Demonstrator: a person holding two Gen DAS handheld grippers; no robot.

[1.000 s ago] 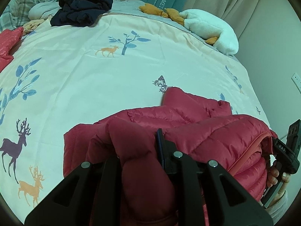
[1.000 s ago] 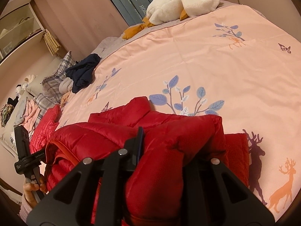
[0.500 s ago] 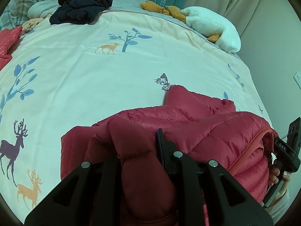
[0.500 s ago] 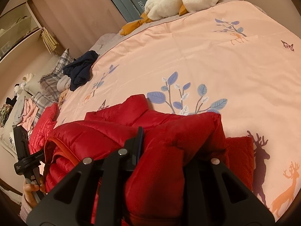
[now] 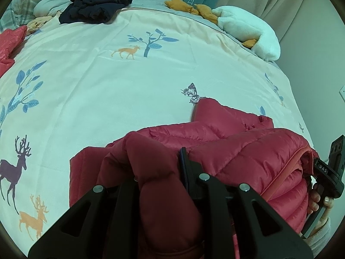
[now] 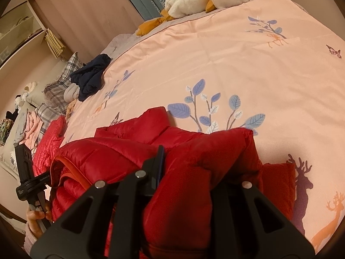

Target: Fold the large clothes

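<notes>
Left gripper (image 5: pixel 159 172) is clamping a thick fold of the red puffer jacket (image 5: pixel 237 146), fabric bulging up between its two black fingers. Right gripper (image 6: pixel 187 170) is doing the same on another bunched fold of the jacket (image 6: pixel 107 157), fingers closed on it.

Both grippers are pointing forward and slightly down over the bed, sitting side by side with the jacket bridging them. Right gripper's body (image 5: pixel 330 170) is showing at the far right edge of the left view, with the person's right hand (image 5: pixel 319 200) wrapping its handle. Left gripper's body (image 6: pixel 28 181) is showing at the lower left of the right view, with the left hand (image 6: pixel 35 220) gripping below it.

Jacket is lying bunched at the near edge of the deer-print bedspread (image 5: pixel 107 86), partly lifted at the pinch points. Navy garment (image 5: pixel 97 6) and white plush toy (image 5: pixel 245 30) are sitting well apart at the far end.
</notes>
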